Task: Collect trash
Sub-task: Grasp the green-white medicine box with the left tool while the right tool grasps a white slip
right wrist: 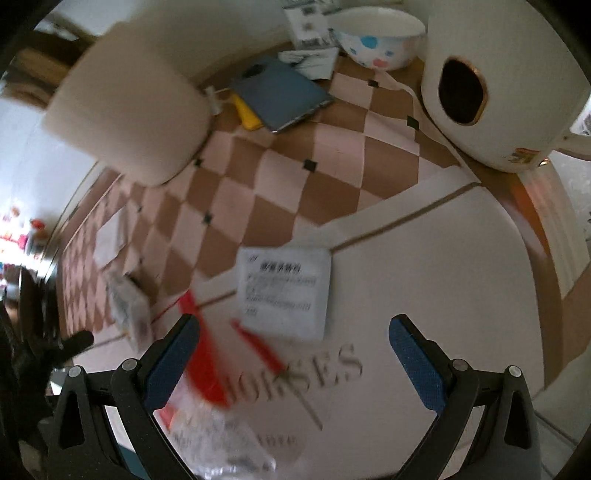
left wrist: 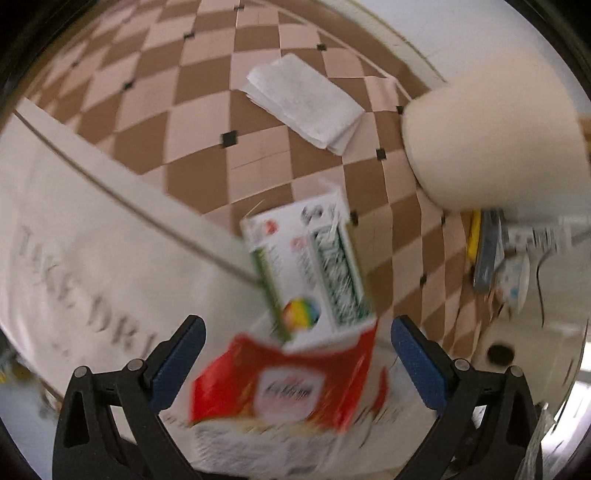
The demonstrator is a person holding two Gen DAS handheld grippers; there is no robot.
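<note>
In the left wrist view a red and white torn wrapper (left wrist: 291, 384) lies between the fingers of my open left gripper (left wrist: 297, 363), with a green and white carton (left wrist: 310, 266) just beyond it. A folded white napkin (left wrist: 304, 101) lies farther off on the checkered tablecloth (left wrist: 199, 122). In the right wrist view my right gripper (right wrist: 295, 363) is open over a white mat with grey lettering (right wrist: 424, 277). A white printed sachet (right wrist: 286, 291) lies ahead of it, and the red and clear wrapper (right wrist: 207, 373) lies by its left finger. The carton (right wrist: 127, 306) shows blurred at the left.
A cream paper roll (left wrist: 491, 147) stands at the right, also in the right wrist view (right wrist: 129, 110). A blue tablet on a yellow item (right wrist: 280, 92), a dotted bowl (right wrist: 380, 37), papers (right wrist: 308, 26) and a white appliance with a dark oval opening (right wrist: 498, 85) stand at the far side.
</note>
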